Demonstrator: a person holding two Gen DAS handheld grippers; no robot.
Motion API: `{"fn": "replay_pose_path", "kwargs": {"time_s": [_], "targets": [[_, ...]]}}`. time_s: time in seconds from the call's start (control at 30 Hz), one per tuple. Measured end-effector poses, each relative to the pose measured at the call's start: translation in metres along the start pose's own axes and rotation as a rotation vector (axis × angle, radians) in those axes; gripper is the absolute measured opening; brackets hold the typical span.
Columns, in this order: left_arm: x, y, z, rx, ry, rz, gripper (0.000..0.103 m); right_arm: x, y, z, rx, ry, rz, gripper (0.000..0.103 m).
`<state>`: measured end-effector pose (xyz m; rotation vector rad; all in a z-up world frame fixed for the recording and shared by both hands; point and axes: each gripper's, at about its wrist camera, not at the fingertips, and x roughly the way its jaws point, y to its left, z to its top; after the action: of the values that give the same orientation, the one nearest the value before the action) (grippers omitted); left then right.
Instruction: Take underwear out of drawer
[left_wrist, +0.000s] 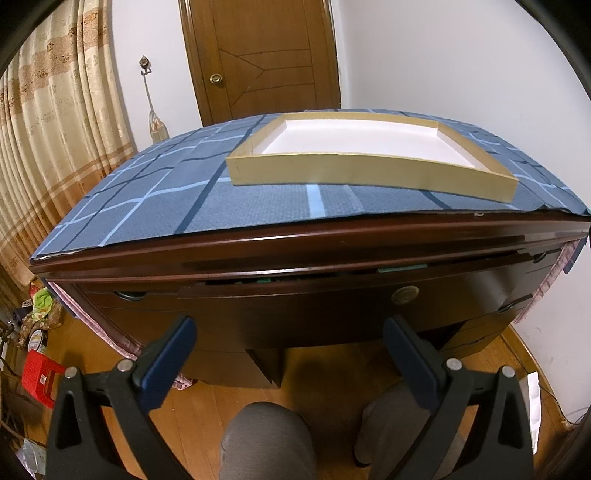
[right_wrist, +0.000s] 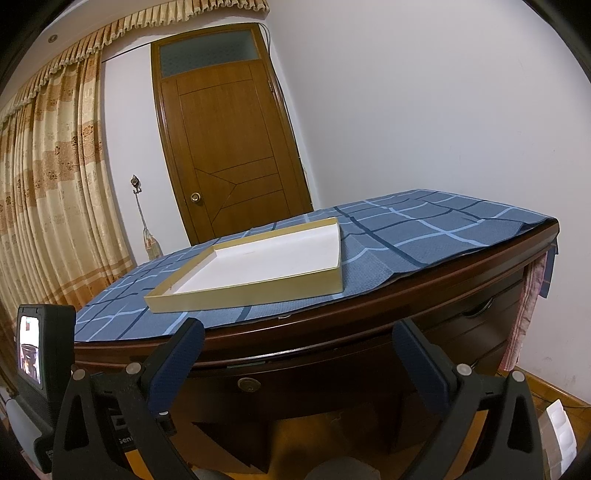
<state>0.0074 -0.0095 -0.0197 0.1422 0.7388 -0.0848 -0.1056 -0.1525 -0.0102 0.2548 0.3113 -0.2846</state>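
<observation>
No underwear shows plainly — only a green scrap in the crack of the centre drawer, which runs crosswise under the tabletop, barely ajar. The left gripper hangs before it, likely nearer; the right gripper is higher. Both are spread, holding nothing. The shallow box on top is empty.

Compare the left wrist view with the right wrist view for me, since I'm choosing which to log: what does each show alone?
Only the left wrist view shows the person's knees, a red stool, and green fabric in the drawer gap. Only the right shows the door's glass transom and a small screen. Both show the tray, blue checked cloth and open grippers.
</observation>
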Motion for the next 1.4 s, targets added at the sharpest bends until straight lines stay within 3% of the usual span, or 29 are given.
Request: {"fn": "replay_pose_path", "kwargs": {"time_s": [0.8,0.93,1.17,1.4], "targets": [[0.009,-0.004,-0.004,-0.007,0.018,-0.022,0.102,0.009,-0.015,-0.003,-0.001,0.008,-0.003,0.103],[0.013,-0.005,-0.005,-0.009,0.031,-0.034,0.102,0.022,-0.036,-0.010,0.024,0.051,-0.008,0.103],[0.019,-0.009,-0.003,-0.002,0.035,-0.037,0.102,0.049,-0.092,-0.023,-0.008,0.070,-0.090,0.102],[0.015,-0.016,0.004,0.012,-0.019,-0.017,0.102,0.081,-0.127,-0.036,-0.113,0.135,-0.017,0.102]]}}
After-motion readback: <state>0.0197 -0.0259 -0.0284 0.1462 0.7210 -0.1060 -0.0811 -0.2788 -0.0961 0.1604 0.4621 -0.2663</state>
